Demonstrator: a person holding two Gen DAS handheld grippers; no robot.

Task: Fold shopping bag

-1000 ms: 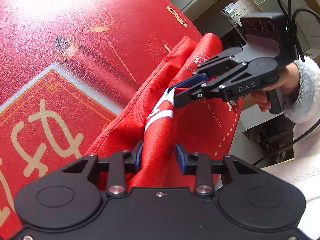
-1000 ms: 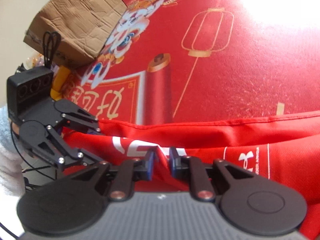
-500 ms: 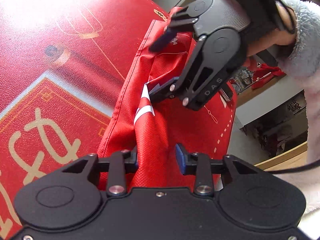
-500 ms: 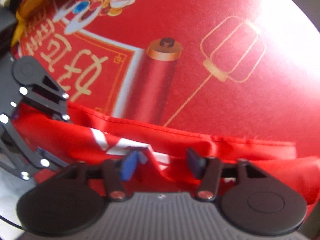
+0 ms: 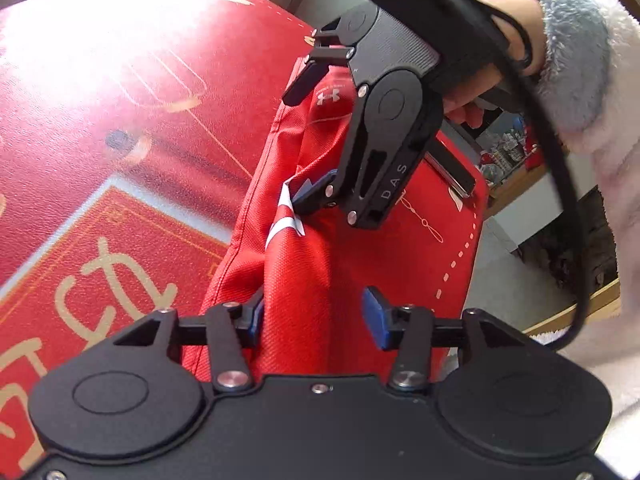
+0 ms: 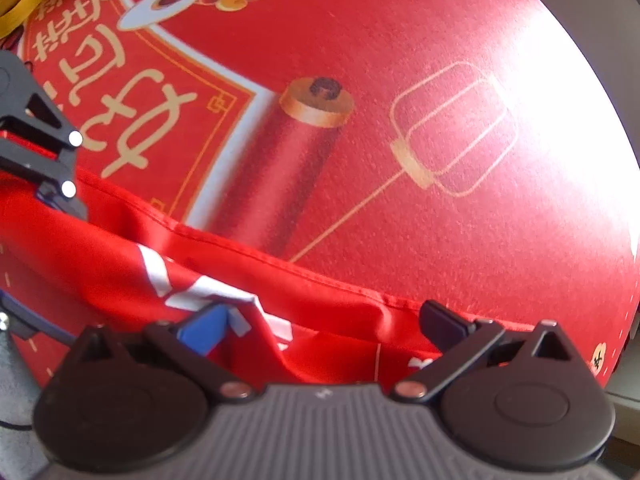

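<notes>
I've let the right gripper (image 6: 324, 326) spring wide off the red bag (image 5: 304, 264); left gripper (image 5: 312, 316) jaws opening too, fold released.

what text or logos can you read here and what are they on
"DAS": raised letters on the black arm of the right gripper, seen from the left wrist.
Under Armour logo, white, with no legible words beside it: on the red fabric shopping bag.
Large gold Chinese characters on the red printed table mat: visible, but I cannot read them reliably.
Small gold character at the mat's right edge: too small to read.
</notes>
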